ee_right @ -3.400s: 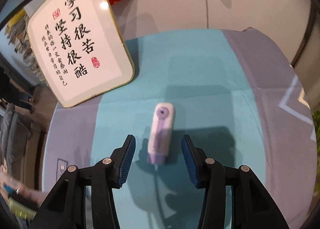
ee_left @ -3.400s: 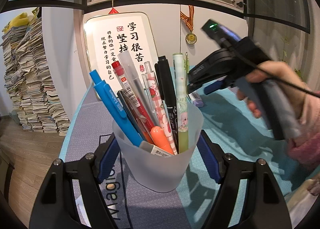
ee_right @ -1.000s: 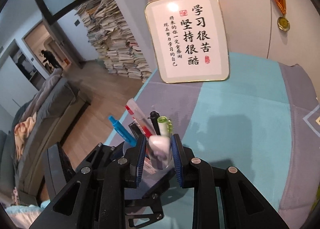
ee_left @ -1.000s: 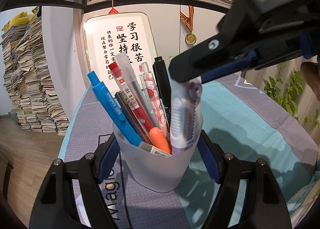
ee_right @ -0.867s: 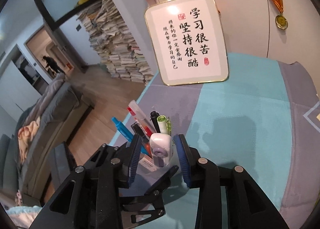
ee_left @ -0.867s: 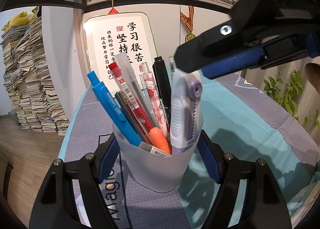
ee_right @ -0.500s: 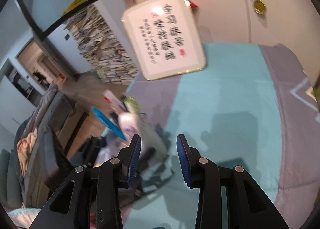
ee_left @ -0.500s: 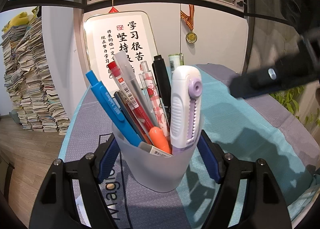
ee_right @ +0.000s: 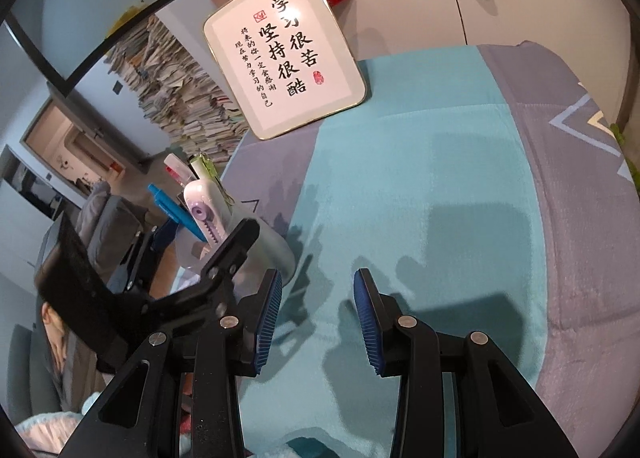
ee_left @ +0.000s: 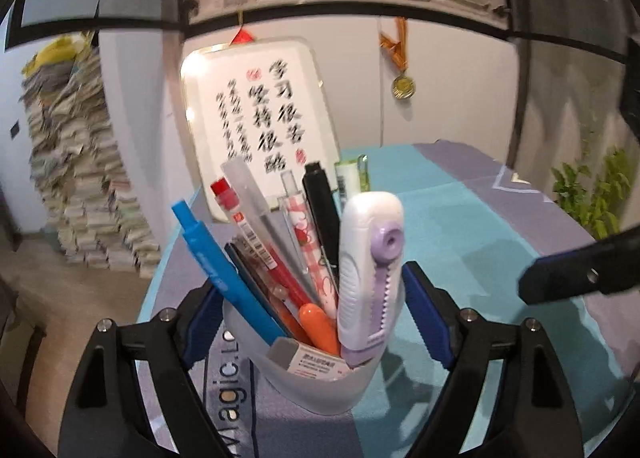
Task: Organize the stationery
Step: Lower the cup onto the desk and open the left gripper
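A: Where does the white and lilac correction-tape dispenser (ee_left: 370, 270) stand?

B: Upright in the frosted translucent plastic cup (ee_left: 316, 374), beside a blue pen (ee_left: 224, 270) and a white eraser (ee_left: 308, 358).

A: And the left gripper (ee_left: 316, 322)?

B: Its jaws are opening, with the cup between them; its right blue pad stands clear of the cup's wall.

A: The right gripper (ee_right: 318, 318)?

B: Parted and empty above the teal and grey tablecloth (ee_right: 440, 178).

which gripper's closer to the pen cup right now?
Left. The left gripper has the pen cup between its opening jaws. The right gripper is off beside it over bare cloth, jaws empty.
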The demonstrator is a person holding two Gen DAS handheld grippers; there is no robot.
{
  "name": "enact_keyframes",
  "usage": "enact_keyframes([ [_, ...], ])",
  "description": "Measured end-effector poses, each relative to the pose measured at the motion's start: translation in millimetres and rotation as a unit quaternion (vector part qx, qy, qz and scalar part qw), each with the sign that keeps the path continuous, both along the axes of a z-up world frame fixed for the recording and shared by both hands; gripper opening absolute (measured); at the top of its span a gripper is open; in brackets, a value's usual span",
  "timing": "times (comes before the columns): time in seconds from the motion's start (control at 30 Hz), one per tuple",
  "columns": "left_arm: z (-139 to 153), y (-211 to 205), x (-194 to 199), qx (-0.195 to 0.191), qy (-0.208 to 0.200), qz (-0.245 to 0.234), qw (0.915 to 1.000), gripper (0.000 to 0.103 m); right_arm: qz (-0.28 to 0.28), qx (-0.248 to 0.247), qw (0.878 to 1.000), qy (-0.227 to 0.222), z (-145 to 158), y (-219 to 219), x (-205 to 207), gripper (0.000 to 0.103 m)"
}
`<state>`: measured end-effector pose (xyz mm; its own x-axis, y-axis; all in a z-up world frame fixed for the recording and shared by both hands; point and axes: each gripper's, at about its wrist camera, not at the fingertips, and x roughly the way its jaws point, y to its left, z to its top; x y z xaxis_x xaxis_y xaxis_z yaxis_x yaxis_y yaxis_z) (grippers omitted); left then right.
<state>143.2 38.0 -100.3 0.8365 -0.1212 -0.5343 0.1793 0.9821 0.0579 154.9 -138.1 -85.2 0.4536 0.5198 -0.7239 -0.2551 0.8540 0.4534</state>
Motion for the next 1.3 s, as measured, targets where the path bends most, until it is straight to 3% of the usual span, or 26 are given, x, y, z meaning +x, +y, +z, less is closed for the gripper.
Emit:
enact_keyframes([
  [0.1,-2,2,7,-0.010,0.031,0.037,0.9988,0.083,0.001,0.005,1.000,0.003,-3,-4,0,0.039],
  [0.2,-2,0,8,-0.012,0.033,0.062,0.9974,0.083,0.004,0.010,1.000,0.008,-7,-7,1,0.039],
  [0.27,-1,-5,6,-0.004,0.031,0.069,0.9971,0.075,0.007,0.013,1.000,0.012,-10,-9,3,0.039],
  [0.33,0,-10,4,0.007,0.030,0.070,0.9971,0.074,0.010,0.016,1.000,0.017,-13,-10,4,0.039],
  [0.53,1,-7,-3,-0.011,0.027,0.035,0.9990,0.073,0.012,0.024,0.999,0.019,-17,-20,5,0.039],
  [0.73,7,-27,2,0.001,0.016,0.016,0.9997,0.073,0.017,0.022,0.999,0.020,-24,-26,7,0.039],
  [0.9,12,-52,14,0.014,0.007,0.000,0.9999,0.073,-0.002,-0.001,1.000,0.013,-27,-41,12,0.039],
  [1.1,17,-80,40,0.011,0.011,-0.015,0.9998,0.073,-0.056,-0.047,0.997,-0.004,-31,-68,21,0.039],
  [1.3,21,-107,64,0.004,0.018,-0.029,0.9994,0.074,-0.075,-0.071,0.994,-0.027,-30,-86,28,0.039],
])
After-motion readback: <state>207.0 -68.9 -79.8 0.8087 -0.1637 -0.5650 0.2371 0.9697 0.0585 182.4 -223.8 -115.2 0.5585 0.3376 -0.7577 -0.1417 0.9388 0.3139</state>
